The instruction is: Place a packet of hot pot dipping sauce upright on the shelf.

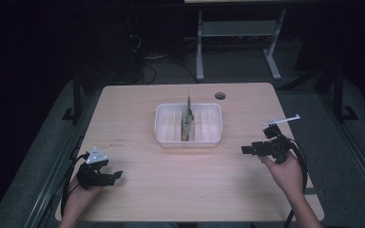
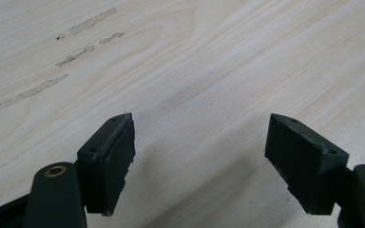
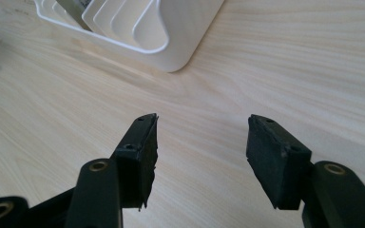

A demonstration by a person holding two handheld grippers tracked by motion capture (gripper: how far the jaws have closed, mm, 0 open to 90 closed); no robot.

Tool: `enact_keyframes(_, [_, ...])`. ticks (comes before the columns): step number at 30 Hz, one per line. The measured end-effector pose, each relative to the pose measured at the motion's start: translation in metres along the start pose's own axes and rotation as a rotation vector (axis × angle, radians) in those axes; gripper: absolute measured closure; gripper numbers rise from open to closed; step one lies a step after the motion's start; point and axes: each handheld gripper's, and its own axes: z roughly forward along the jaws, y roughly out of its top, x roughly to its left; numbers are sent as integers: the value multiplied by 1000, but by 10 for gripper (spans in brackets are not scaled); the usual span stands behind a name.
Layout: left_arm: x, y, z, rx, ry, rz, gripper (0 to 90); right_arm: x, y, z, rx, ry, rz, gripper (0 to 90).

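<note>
A white slotted rack [image 1: 188,124] sits at the middle of the wooden table [image 1: 138,109], with a thin flat patterned item [image 1: 187,118] standing upright in one of its slots. My left gripper [image 1: 118,176] rests low at the front left, held by a hand, its jaws wide apart over bare wood [image 2: 202,142]. My right gripper [image 1: 245,150] hovers at the right of the rack, jaws apart and pointing left toward it [image 3: 202,137]. The rack's rounded corner [image 3: 171,42] lies ahead of the right gripper, a short gap away. Nothing is between either pair of jaws.
Faint scuff marks [image 2: 57,61] mark the wood ahead of the left gripper. A round cable hole [image 1: 220,95] sits near the table's far edge. Desk legs and cables stand on the dark floor behind the table. Cables trail from both grippers.
</note>
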Motion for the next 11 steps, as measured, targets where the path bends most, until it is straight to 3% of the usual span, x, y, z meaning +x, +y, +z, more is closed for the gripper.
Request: enact_keyframes(11, [-1,0,0,-1,1,2,248,0,-30,2,-7,12,3,412])
